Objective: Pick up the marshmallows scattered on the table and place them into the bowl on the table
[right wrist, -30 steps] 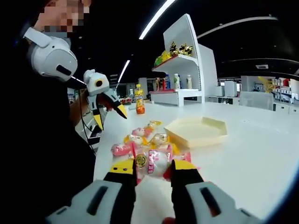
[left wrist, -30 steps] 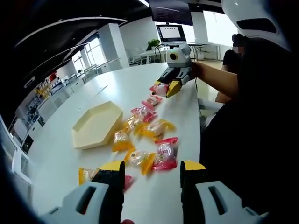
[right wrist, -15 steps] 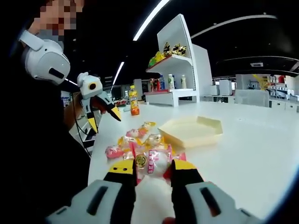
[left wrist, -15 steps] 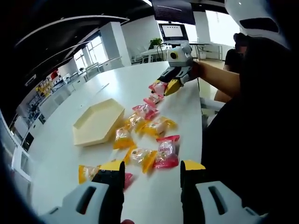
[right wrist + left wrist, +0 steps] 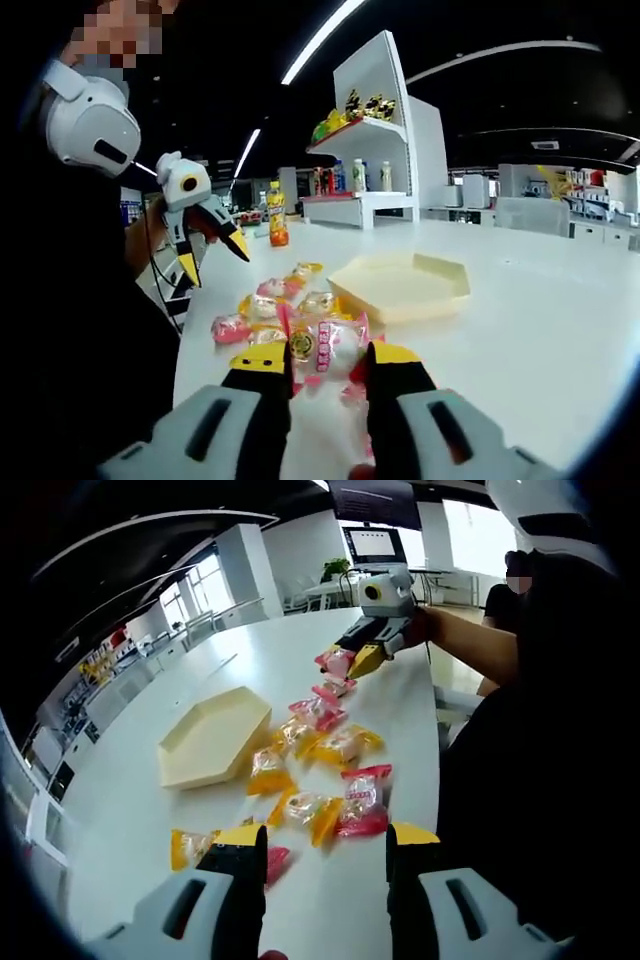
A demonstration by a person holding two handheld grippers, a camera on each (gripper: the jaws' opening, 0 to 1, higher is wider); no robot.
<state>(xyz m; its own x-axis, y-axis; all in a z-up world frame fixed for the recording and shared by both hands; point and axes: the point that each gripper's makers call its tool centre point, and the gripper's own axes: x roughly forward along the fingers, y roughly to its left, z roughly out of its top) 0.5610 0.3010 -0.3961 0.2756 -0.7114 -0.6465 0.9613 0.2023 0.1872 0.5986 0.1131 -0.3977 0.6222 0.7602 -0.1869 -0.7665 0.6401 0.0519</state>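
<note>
In the right gripper view, the right gripper [image 5: 328,360] has its yellow-tipped jaws clenched on a wrapped marshmallow [image 5: 322,345]: a pale, puffy sweet in clear film with pink crimped ends and a round printed label, sitting low in the centre of the frame. In the left gripper view the same gripper [image 5: 352,660] appears in the upper middle, held out by the person's hand, with that pink packet pinched at its tips above the far end of the candy line.

The left gripper [image 5: 326,842] has its jaws spread apart with nothing between them, hovering over the near end of the table [image 5: 140,810]; in the right gripper view it hangs at the left [image 5: 212,258], jaws likewise parted.

Beyond the open jaws, the scattered marshmallows [image 5: 318,742] trail up the middle of the left gripper view in a loose line. They are small pillow-shaped packets, some in yellow-orange wrap, some in pink-red, each with a whitish sweet showing through. One pink one [image 5: 362,800] lies just past the jaw tips, and a yellow one [image 5: 188,846] lies at the lower left.

The bowl [image 5: 212,738] is a shallow, cream-coloured hexagonal dish, left of the candy line, with the nearest wrappers just beside its rim. In the right gripper view it sits right of centre [image 5: 400,286].
</note>
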